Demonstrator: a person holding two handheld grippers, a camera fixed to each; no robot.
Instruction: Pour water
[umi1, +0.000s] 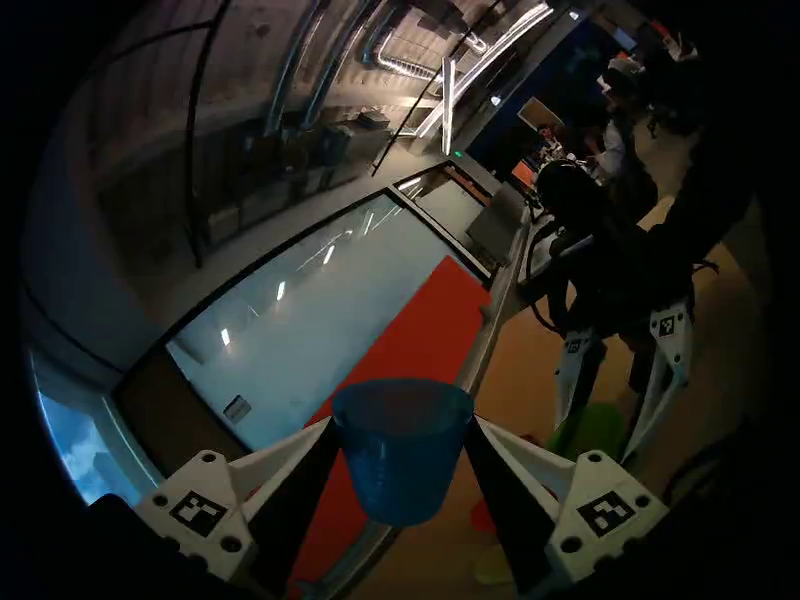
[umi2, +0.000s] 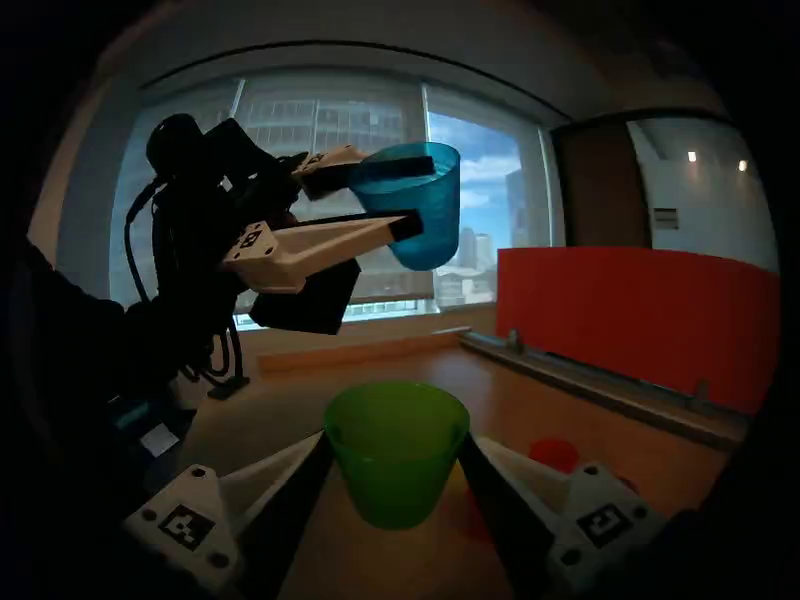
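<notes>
While no water is running that I can see, the blue cup (umi2: 410, 205) is up in the air, well above the table (umi2: 560, 420) and higher than the green cup (umi2: 397, 450). The left tongs (umi2: 404, 195) are clenched on it, one finger on each side of the wall, so I'd say it can be tipped just by rolling the wrist. From the right gripper view it looks close to upright, maybe leaning a bit. I can't tell if there's water in it, since the plastic is too dark against the window (umi2: 330, 130).

The green cup sits in the right tongs (umi2: 395, 440), squeezed from both sides too, mouth up, low over the table. My guess is it's the receiver, held low and level so the blue one has room to come over its rim. Right now blue is up and off to the side, not over the green mouth, so that gap needs closing before any tipping or the water lands on the table. The red partition (umi2: 640, 310) along the far table edge is well clear of both.
</notes>
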